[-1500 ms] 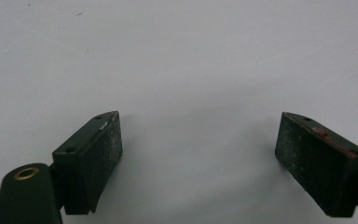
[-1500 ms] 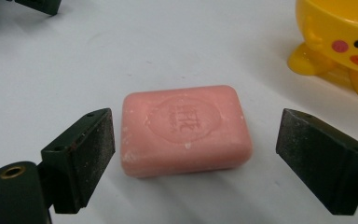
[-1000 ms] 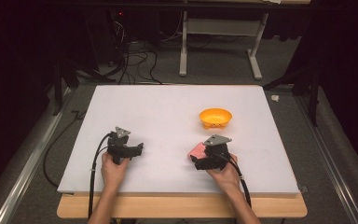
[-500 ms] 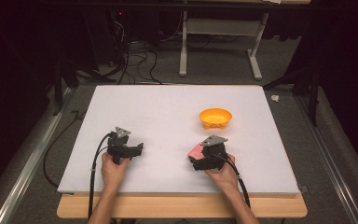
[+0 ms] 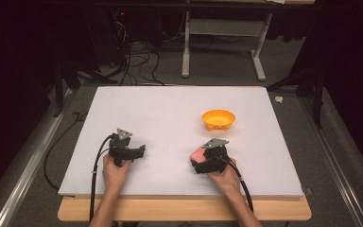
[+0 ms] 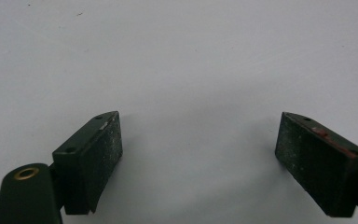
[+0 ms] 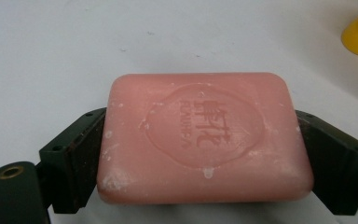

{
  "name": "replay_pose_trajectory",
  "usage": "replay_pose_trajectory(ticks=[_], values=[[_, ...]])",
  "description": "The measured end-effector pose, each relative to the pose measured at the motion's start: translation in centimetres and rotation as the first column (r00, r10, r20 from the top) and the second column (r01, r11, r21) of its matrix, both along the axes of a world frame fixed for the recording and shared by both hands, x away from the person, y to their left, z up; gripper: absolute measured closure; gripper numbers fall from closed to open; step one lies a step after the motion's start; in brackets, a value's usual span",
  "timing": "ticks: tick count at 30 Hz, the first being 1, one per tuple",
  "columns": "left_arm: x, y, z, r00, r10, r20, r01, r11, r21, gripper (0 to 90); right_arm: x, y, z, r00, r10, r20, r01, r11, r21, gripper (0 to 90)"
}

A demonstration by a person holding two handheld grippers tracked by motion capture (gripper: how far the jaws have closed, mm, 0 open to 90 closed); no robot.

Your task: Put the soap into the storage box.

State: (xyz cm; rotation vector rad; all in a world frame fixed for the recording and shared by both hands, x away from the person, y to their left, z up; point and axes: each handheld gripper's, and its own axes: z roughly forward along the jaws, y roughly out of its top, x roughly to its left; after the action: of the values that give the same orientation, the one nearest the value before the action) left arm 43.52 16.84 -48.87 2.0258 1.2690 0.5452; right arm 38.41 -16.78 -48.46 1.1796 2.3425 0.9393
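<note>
A person's left hand is holding the left gripper low over the white desk, toward the near left corner, its cable trailing back over the near edge. Seen along its own black jaws in the left gripper view, the left gripper is standing with those jaws wide apart, bare desk between them. Further right, near the middle of the near edge, the right gripper is sitting in the person's right hand, a pink bar of soap showing at its tip. In the right gripper view, the right gripper is clamping the bar of soap from both sides, stamped face up. An orange bowl is resting right of centre, further from the near edge, apart from the soap.
</note>
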Motion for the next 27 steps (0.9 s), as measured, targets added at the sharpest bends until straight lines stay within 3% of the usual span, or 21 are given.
replay_pose_trajectory(ticks=[18, 27], values=[[0.02, 0.02, 0.01, 1.0, -0.001, -0.003, 0.001, 1.0, -0.001, 15.4, -0.07, -0.01, 0.11, 1.0, 0.004, -0.006, -0.004, 1.0, -0.001, 13.7], [0.01, 0.02, 0.01, 1.0, -0.001, -0.003, 0.001, 1.0, -0.002, 15.4, -0.43, -0.34, 0.65, 0.9999, -0.002, -0.013, 0.002, 0.999, 0.035, 13.8]])
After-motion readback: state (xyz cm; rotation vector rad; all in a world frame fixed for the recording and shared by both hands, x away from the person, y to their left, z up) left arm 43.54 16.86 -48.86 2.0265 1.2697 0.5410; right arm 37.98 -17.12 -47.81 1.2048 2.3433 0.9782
